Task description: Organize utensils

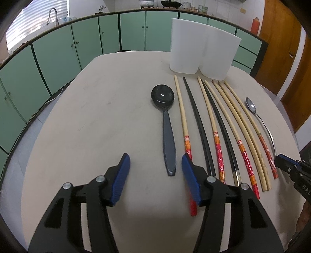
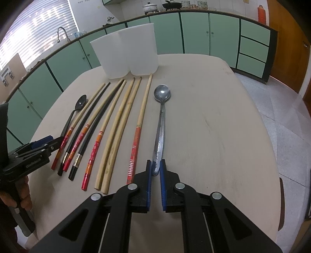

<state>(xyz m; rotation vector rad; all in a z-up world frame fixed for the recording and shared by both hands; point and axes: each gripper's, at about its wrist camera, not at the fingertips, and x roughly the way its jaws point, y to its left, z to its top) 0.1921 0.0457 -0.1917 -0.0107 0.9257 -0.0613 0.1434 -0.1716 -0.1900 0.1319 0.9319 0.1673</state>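
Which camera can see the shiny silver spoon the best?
The right wrist view. The silver spoon lies straight ahead there, bowl to handle, with its handle end between the right tongs. In the left wrist view the spoon is small and bent at the far right edge, its handle end hidden behind the right tongs.

Behind my table [image 1: 101, 109] a curved run of green cabinets [image 1: 58, 58] crosses the upper frame. At upper left, a faucet [image 1: 52, 15] stands before bright window blinds [image 2: 38, 29]. Along the top edge of the counter — a white pot [image 2: 149, 7] and a dark wok [image 2: 172, 4]. At upper right, an orange bottle [image 1: 255, 25] beside a wooden door [image 1: 281, 48].
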